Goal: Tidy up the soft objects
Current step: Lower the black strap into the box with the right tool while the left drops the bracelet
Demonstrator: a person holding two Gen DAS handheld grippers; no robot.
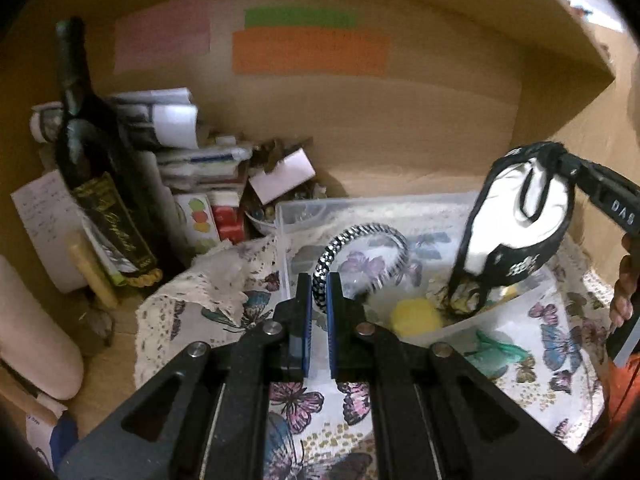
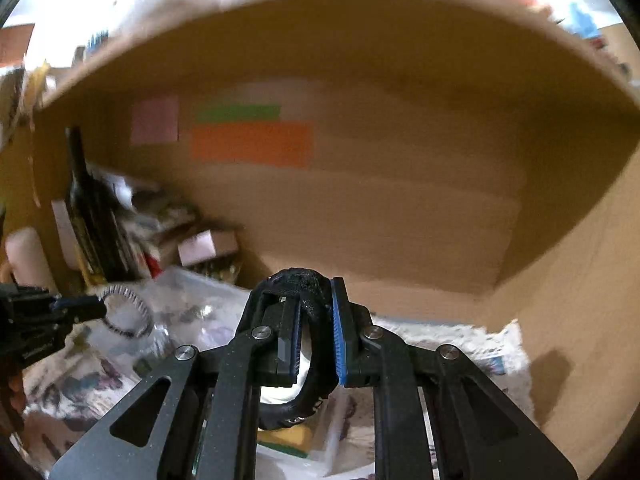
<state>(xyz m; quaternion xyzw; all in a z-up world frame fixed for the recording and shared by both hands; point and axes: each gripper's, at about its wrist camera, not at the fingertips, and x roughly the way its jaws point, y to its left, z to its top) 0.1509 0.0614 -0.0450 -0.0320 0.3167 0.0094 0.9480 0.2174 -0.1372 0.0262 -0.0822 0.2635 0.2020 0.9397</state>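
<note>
My left gripper (image 1: 319,289) is shut on a black-and-white braided headband (image 1: 366,236) that arcs over a clear plastic bin (image 1: 298,210). My right gripper (image 2: 316,312) is shut on a black-and-white fabric face mask (image 1: 516,232), which hangs above the bin's right side; the mask (image 2: 310,396) dangles between and below its fingers. In the left wrist view the right gripper's fingers (image 1: 608,196) enter from the right. A yellow pom-pom (image 1: 416,314) and a dark scrunchie (image 1: 464,294) lie in the bin. The headband (image 2: 124,312) and left gripper (image 2: 80,308) show at the right wrist view's left.
A butterfly-print cloth (image 1: 560,344) covers the shelf floor under the bin. A dark wine bottle (image 1: 100,184), papers, small boxes (image 1: 280,172) and a white roll (image 1: 32,332) crowd the left. Wooden walls and a shelf board close in behind and above.
</note>
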